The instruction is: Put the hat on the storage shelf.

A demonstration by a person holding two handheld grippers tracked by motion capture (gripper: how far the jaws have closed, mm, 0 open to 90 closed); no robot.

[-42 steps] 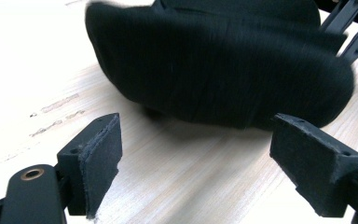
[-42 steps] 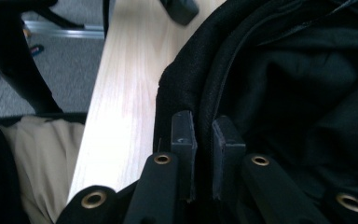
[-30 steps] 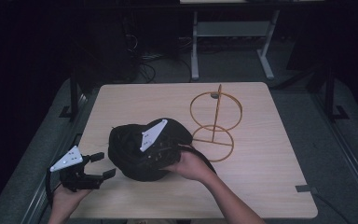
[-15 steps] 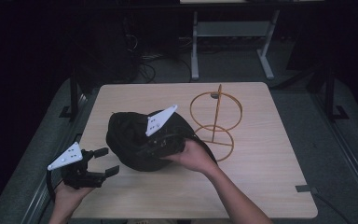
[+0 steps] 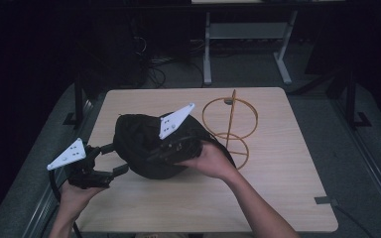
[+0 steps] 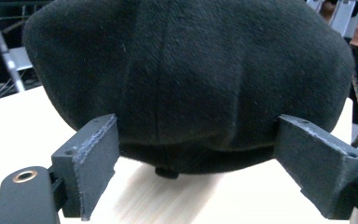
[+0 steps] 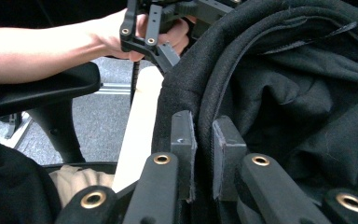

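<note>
black hat [image 5: 146,148] higher (right tongs [image 7: 204,140] clamped)

dim room, lit tabletop; close-ups slightly soft.

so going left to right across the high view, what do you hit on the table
left hand-held gripper, jaws open → black hat, pinched at its rim by the right hand-held gripper → orange wire stand
</note>
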